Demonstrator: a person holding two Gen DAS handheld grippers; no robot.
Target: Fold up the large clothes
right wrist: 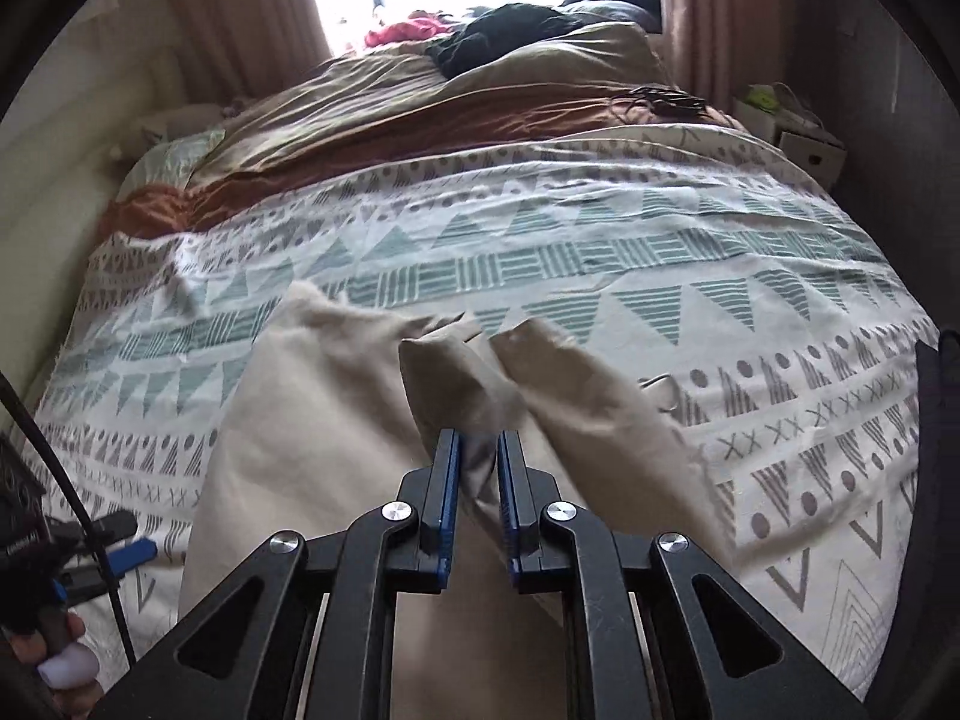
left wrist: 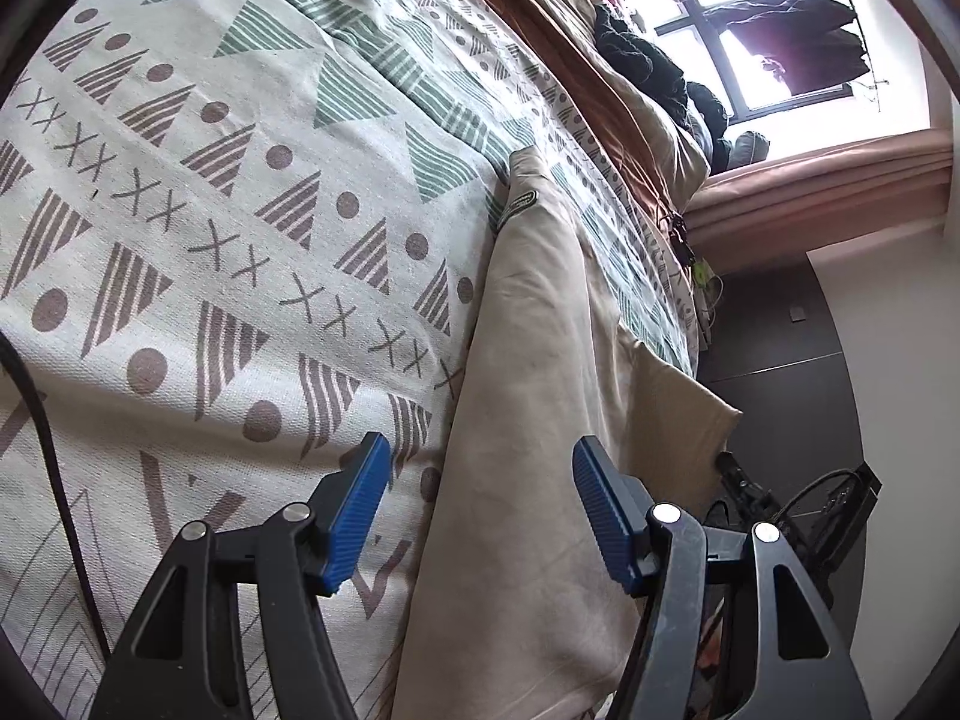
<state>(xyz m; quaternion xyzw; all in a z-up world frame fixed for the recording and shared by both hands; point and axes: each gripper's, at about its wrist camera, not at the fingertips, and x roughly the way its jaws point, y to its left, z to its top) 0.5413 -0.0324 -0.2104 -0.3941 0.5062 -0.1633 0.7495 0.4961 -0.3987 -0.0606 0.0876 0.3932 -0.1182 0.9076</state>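
A large beige garment (left wrist: 540,360) lies lengthwise on the patterned bedspread (left wrist: 210,210), with a label patch near its far end. My left gripper (left wrist: 480,444) stands open just over the garment's near part, its blue pads (left wrist: 360,510) apart and not pressing the cloth. In the right wrist view the beige garment (right wrist: 312,408) is bunched and lifted in the middle. My right gripper (right wrist: 480,435) is shut on a fold of it, with cloth pinched between the narrow jaws. The left gripper (right wrist: 129,549) shows at the lower left, held by a hand (right wrist: 60,660).
The bedspread (right wrist: 660,276) covers the near bed. A brown duvet (right wrist: 420,120) and a pile of dark clothes (right wrist: 510,30) lie toward the window. A cardboard box (right wrist: 810,147) sits right of the bed. A black cable (left wrist: 48,450) crosses the left. Dark floor (left wrist: 780,330) borders the bed edge.
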